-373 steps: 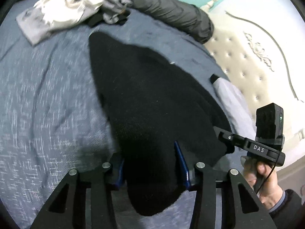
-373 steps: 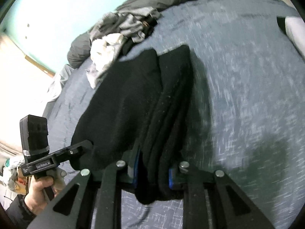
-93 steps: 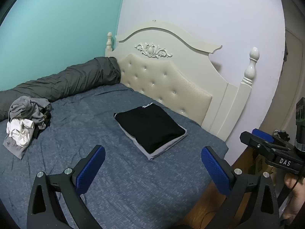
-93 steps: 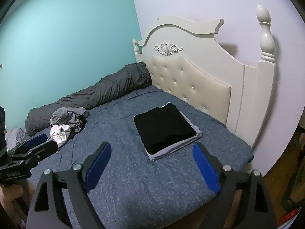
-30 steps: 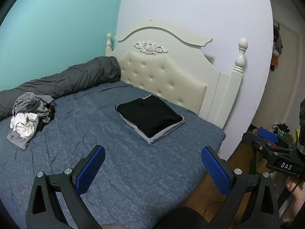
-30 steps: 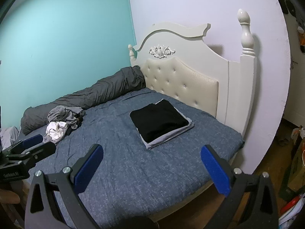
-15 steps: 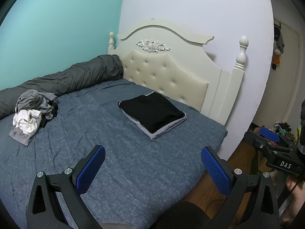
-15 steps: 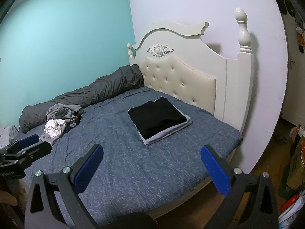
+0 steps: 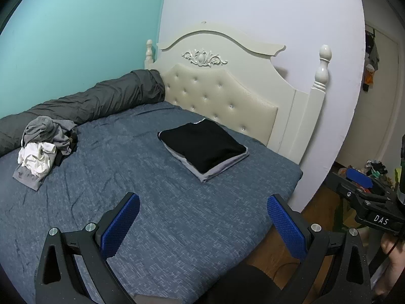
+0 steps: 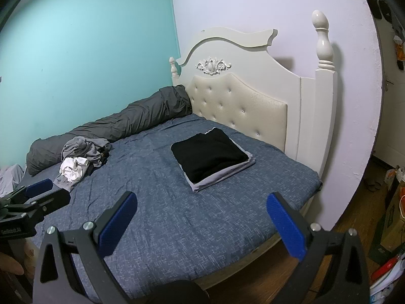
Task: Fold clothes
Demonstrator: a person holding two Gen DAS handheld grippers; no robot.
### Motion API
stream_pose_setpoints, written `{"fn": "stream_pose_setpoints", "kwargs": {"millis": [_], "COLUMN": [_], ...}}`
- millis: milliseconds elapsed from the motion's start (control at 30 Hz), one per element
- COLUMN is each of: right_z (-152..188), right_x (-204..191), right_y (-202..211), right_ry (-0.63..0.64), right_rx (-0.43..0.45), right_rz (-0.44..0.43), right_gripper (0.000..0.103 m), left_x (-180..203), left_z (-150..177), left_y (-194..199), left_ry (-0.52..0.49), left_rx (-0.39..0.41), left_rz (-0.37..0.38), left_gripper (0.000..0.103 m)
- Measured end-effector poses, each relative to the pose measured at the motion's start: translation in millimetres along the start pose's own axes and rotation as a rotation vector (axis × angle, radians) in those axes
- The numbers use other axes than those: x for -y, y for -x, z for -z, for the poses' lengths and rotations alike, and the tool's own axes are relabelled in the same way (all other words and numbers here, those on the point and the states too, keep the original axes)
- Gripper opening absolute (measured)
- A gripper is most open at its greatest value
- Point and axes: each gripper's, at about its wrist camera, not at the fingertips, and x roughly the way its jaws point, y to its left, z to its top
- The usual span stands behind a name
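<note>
Left to right: the crumpled unfolded pile (image 9: 41, 153) waits at the bed's (image 9: 157, 217) far side, the black garment (image 9: 203, 148), earlier pinched, now lies folded atop grey near the headboard (image 9: 222, 98), and both left tongs (image 9: 202, 224) and right tongs (image 10: 202, 224) have backed off, spread empty.

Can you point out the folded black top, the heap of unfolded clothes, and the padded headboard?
folded black top (image 9: 202, 144), left wrist view, top face.
heap of unfolded clothes (image 9: 41, 149), left wrist view, middle of pile.
padded headboard (image 10: 238, 111), right wrist view, tufted panel.
</note>
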Motion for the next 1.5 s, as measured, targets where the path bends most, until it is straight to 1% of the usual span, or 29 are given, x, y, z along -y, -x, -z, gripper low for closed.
{"fn": "stream_pose_setpoints", "kwargs": {"millis": [333, 1167, 1500], "right_z": [0.3, 2.3, 4.6], "right_x": [-1.0, 0.3, 1.3], "right_y": [-2.6, -4.3, -5.8], "right_ry": [0.004, 0.003, -0.001], "right_rx": [-0.007, -0.013, -0.019], "right_rz": [-0.007, -0.01, -0.01], "right_gripper": [0.103, 0.103, 0.103], "left_x": [0.1, 0.2, 2.0], "left_z": [-0.4, 0.4, 2.6], "left_y": [2.2, -0.5, -1.0], "left_ry": [0.0, 0.021, 0.014], "left_rx": [0.013, -0.001, -0.007], "left_rz": [-0.007, -0.008, 0.0], "left_gripper": [0.103, 0.103, 0.103]}}
